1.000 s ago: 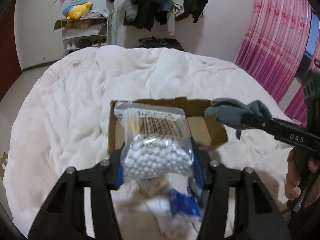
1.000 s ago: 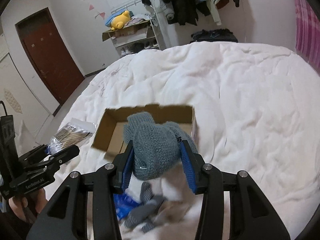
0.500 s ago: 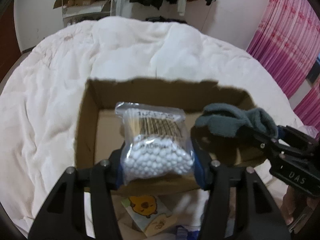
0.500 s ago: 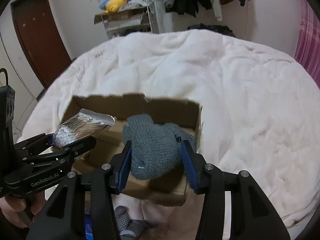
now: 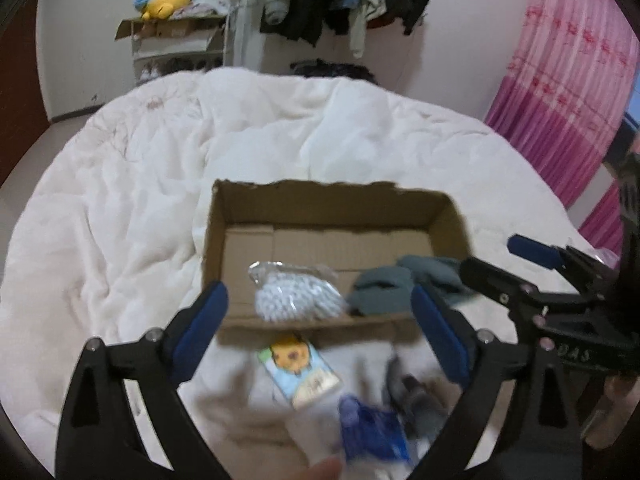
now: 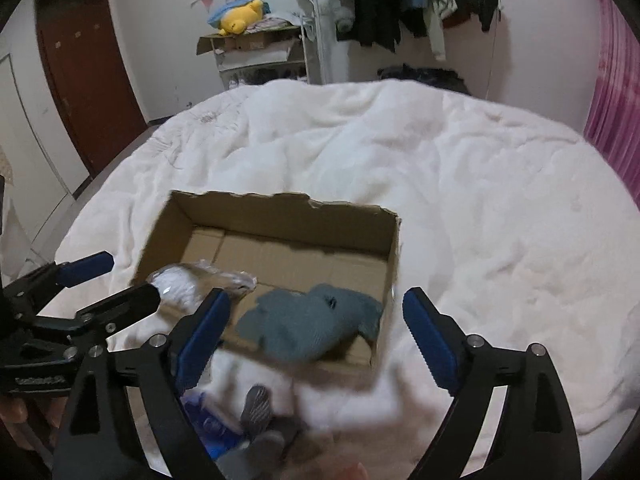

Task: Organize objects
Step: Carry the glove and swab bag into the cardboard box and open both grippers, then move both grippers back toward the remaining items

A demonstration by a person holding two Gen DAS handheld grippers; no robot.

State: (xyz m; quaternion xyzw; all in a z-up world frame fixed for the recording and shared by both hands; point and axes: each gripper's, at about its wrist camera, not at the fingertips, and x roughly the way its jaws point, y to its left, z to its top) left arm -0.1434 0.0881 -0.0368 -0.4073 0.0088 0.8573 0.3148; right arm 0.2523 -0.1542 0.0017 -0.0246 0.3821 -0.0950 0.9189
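An open cardboard box [image 5: 320,196] lies on the white bed; it also shows in the right wrist view [image 6: 280,204]. A clear bag of cotton swabs [image 5: 298,298] lies in its near left part, also seen in the right wrist view [image 6: 188,280]. A grey knit sock bundle [image 5: 384,292] lies in its near right part, also in the right wrist view [image 6: 308,322]. My left gripper [image 5: 320,328] is open and empty just in front of the box. My right gripper [image 6: 316,330] is open and empty over the box's near edge.
On the quilt in front of the box lie a card with a yellow cartoon figure [image 5: 300,372], a blue packet [image 5: 372,432] and dark grey socks [image 6: 260,408]. A shelf with a yellow plush [image 5: 168,0] and a clothes rack stand at the far wall. Pink curtains [image 5: 560,80] hang at the right.
Both grippers have opened and drawn back. The swab bag and the grey socks have dropped into the box.
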